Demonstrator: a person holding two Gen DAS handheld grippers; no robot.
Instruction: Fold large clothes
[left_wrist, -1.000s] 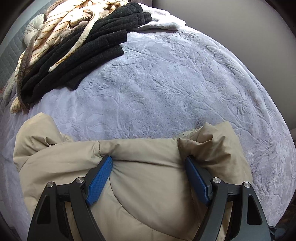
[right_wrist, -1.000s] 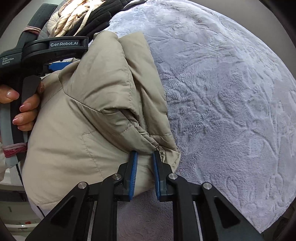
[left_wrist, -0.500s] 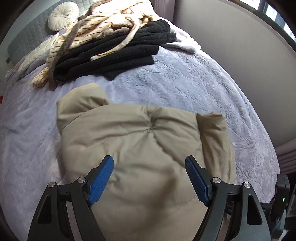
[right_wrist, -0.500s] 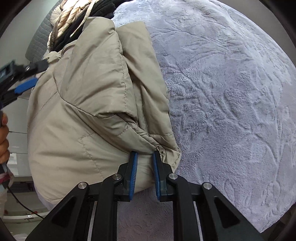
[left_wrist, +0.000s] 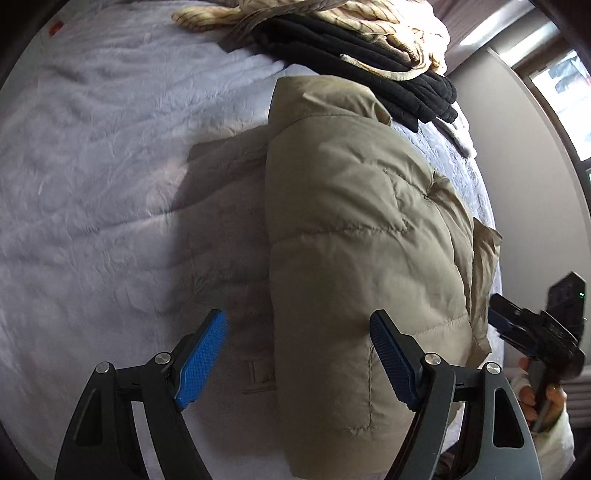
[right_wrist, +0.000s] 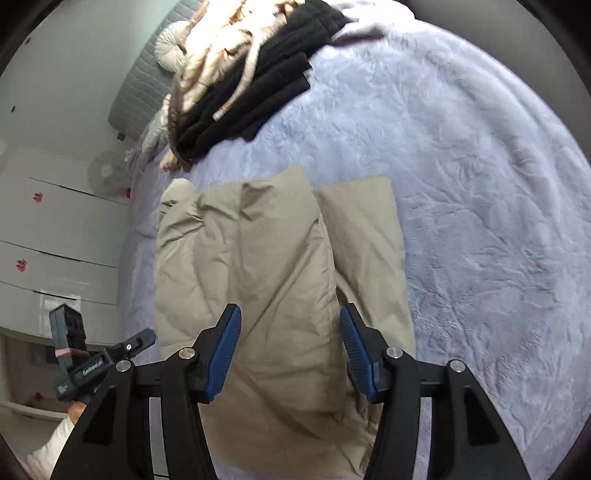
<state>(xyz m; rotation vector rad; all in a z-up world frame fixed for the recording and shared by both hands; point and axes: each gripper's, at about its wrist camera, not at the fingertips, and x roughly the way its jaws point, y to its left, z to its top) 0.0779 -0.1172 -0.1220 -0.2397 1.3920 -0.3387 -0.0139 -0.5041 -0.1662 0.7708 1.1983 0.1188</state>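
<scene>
A beige puffer jacket (left_wrist: 362, 236) lies folded into a thick bundle on the lilac bedspread (left_wrist: 92, 184). My left gripper (left_wrist: 299, 332) hangs open above the bundle's left edge, and its blue pads touch nothing. In the right wrist view the same jacket (right_wrist: 266, 266) lies flat below my right gripper (right_wrist: 290, 325). That gripper's jaws are opening, with the pads clear of the fabric. The right gripper (left_wrist: 496, 314) also shows at the right edge of the left wrist view, and the left gripper's body (right_wrist: 85, 362) shows at the lower left of the right wrist view.
A pile of black knitwear (right_wrist: 251, 96) and cream striped cloth (left_wrist: 332, 14) lies at the far end of the bed (right_wrist: 480, 184). White drawers (right_wrist: 55, 229) stand left of the bed. A window (left_wrist: 565, 88) is on the right.
The right gripper let go of the jacket's corner, opened and pulled back upward. The left gripper swung sideways off the jacket's middle to its left edge and rolled. The jacket now rests flat.
</scene>
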